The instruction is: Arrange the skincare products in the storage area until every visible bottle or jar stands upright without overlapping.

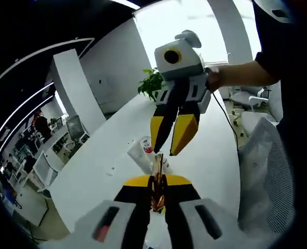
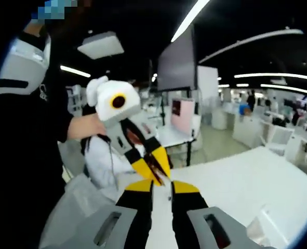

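Holding a slim amber bottle [image 1: 157,181] aloft, left claw [image 1: 158,193] nearest, jaws clamped on it, raised clear of the desk [image 1: 101,171], probably so the other claw can take or steady it. Right claw [image 1: 175,136] next, jaws slightly apart, tips just above the bottle's top; in the right gripper view its own jaws [image 2: 161,189] stand a little apart with the left claw [image 2: 154,167] and the dark bottle [image 2: 156,168] just ahead. Beyond, lying on the white desk: pale tubes [image 1: 140,154] and a red-labelled item, not yet upright. Farther: plant [image 1: 152,83], chair [image 1: 247,98]. Labels too small to read.
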The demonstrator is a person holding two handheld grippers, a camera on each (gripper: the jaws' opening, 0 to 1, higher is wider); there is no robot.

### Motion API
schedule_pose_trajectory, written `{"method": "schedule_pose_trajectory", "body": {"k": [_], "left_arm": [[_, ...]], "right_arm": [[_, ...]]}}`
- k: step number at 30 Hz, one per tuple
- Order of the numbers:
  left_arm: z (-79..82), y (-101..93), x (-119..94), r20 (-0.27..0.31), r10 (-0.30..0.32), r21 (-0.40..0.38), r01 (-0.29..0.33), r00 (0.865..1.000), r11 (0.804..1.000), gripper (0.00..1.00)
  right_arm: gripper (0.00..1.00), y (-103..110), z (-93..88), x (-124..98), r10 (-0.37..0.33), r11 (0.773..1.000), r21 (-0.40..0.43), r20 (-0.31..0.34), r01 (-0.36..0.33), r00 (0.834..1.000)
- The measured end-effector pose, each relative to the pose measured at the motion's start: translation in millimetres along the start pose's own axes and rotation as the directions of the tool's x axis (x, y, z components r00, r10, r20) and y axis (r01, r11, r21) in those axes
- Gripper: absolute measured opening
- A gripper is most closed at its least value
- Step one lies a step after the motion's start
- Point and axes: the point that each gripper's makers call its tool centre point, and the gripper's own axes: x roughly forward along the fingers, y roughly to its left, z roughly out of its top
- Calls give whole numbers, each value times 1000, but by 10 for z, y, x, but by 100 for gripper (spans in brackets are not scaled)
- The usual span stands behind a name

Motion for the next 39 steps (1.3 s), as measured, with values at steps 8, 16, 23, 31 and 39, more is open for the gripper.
{"method": "schedule_pose_trajectory", "body": {"k": [8,16,23,31,39], "left_arm": [[89,-25,-13,3,-3,8,3,1000,1000,8],[161,-95,-21,12,-29,-4,29,1000,1000,10],[208,-132,-61,53,-44,-70,48,998,996,15],[104,-52,-220,192,3,-369,69,981,927,30],[30,-143,-269,365,37,-605,207,930,769,25]], "right_arm": [[8,91,8,-14,3,1000,-14,2,-3,1000],[0,145,83,-26,9,998,-57,23,-7,1000],[0,198,125,-54,17,996,-90,35,-14,999],[0,184,269,-275,20,999,46,141,-26,990],[0,209,433,-389,31,995,88,205,-50,978]]}}
